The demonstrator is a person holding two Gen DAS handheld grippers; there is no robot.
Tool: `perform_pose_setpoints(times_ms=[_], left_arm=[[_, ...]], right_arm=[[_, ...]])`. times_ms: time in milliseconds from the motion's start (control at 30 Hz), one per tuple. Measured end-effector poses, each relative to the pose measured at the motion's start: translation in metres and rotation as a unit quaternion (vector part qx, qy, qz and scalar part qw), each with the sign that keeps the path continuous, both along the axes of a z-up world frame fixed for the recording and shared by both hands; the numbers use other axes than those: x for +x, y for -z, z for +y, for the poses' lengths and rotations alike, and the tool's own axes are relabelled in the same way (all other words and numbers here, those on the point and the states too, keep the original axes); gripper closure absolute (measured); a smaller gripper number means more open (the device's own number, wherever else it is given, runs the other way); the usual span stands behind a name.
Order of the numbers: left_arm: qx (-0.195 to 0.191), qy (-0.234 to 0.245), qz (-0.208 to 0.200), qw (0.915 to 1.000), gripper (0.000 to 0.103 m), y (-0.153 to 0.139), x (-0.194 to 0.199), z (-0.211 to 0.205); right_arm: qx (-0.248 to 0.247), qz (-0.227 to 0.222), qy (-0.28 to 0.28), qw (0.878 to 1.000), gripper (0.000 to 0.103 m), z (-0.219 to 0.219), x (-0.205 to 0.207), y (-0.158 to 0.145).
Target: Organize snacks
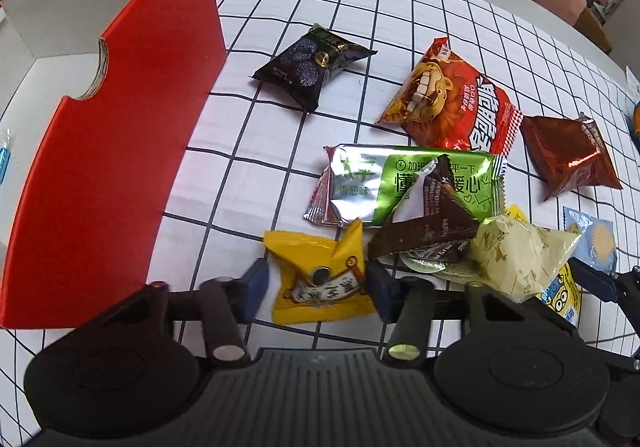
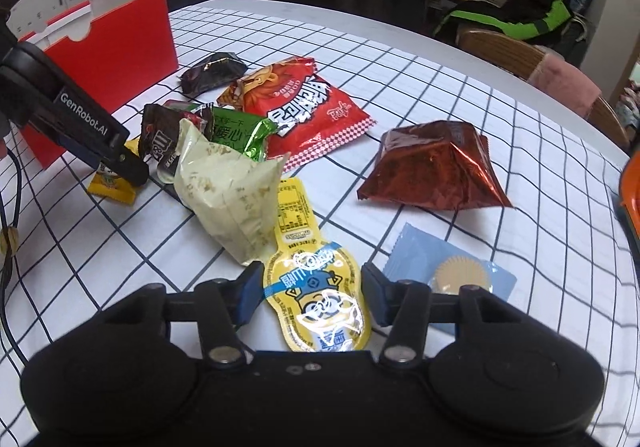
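Note:
A pile of snack packets lies on the checked tablecloth (image 1: 248,151). My left gripper (image 1: 316,287) is open, its fingers either side of a yellow packet (image 1: 320,283); the same gripper shows in the right wrist view (image 2: 120,163). My right gripper (image 2: 312,295) is open around a yellow minion jelly pack (image 2: 320,295). Around them lie a green biscuit pack (image 1: 400,183), a brown packet (image 1: 428,231), a cream packet (image 1: 516,259), a red lion chip bag (image 1: 452,103), a black packet (image 1: 312,63) and a dark red foil packet (image 2: 436,163). A red open box (image 1: 104,151) stands at the left.
A light blue cookie packet (image 2: 448,271) lies right of my right gripper. An orange object (image 2: 632,183) sits at the table's right edge. Wooden chairs (image 2: 520,55) stand beyond the far edge.

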State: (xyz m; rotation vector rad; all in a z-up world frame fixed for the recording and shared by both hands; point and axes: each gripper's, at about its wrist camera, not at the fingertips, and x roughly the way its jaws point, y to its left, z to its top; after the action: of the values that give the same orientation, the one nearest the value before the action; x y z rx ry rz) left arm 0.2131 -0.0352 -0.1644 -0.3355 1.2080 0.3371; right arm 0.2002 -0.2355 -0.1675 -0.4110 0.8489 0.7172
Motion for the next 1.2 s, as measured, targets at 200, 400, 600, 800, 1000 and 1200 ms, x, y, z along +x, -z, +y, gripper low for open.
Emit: perform_pose_setpoints(times_ms=[200, 400, 600, 800, 1000, 1200], left_arm=[[-0.001, 0.025, -0.012, 0.9996, 0.064, -0.003, -0.008, 0.000], [0.003, 0.057, -0.025, 0.9980, 0.068, -0.009, -0.017, 0.000], [-0.004, 0.078, -0.030, 0.9965, 0.070, -0.012, -0.029, 0.004], [-0.011, 0.103, -0.036, 0.9940, 0.070, -0.018, -0.042, 0.008], [-0.015, 0.132, -0.053, 0.9897, 0.070, -0.033, -0.055, 0.011], [-0.003, 0.165, -0.075, 0.9835, 0.070, -0.060, -0.071, 0.017]], right_arm=[[0.009, 0.015, 0.056, 0.998, 0.052, -0.007, -0.012, -0.002], [0.022, 0.022, 0.103, 0.994, 0.052, -0.016, -0.030, -0.007], [0.032, 0.021, 0.134, 0.990, 0.052, -0.018, -0.049, -0.015], [0.035, 0.008, 0.165, 0.986, 0.052, -0.022, -0.065, -0.026], [0.048, 0.004, 0.193, 0.980, 0.052, -0.023, -0.079, -0.045], [0.060, -0.007, 0.188, 0.980, 0.052, -0.001, -0.097, -0.071]])
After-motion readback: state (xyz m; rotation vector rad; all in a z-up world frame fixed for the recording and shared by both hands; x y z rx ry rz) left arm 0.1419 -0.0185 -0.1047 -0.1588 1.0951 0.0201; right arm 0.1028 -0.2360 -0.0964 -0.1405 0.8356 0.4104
